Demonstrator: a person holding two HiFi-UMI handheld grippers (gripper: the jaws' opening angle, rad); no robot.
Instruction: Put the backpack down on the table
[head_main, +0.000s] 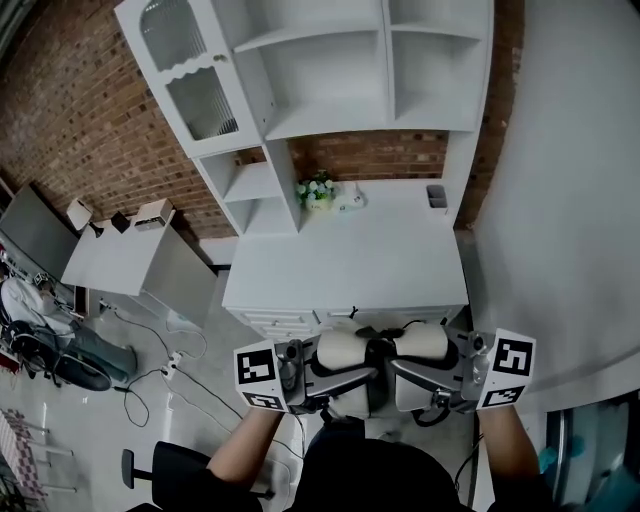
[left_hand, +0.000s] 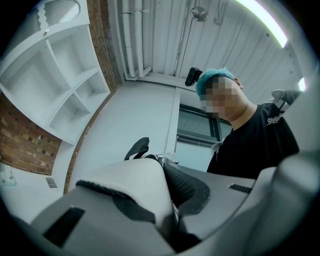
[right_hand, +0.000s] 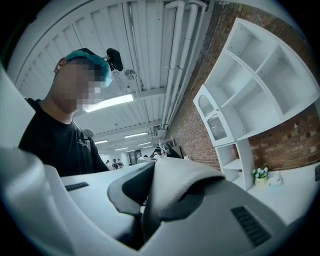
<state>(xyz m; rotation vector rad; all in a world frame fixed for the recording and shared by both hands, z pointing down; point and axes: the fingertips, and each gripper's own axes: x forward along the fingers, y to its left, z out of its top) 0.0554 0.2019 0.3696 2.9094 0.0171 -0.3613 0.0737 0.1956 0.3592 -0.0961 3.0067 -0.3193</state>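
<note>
Seen from above, the left gripper (head_main: 350, 355) and right gripper (head_main: 415, 348) hang tip to tip at the person's waist, just short of the near edge of the white table (head_main: 340, 260). Each gripper's own view shows its jaws pressed together with nothing between them. The backpack cannot be made out — only a dark strap-like shape (head_main: 378, 345) between the tips. Likely risk: with no firm hold the pack slips — or lands on the edge and slides off.

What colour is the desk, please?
The desk is white; the head view shows it best.
</note>
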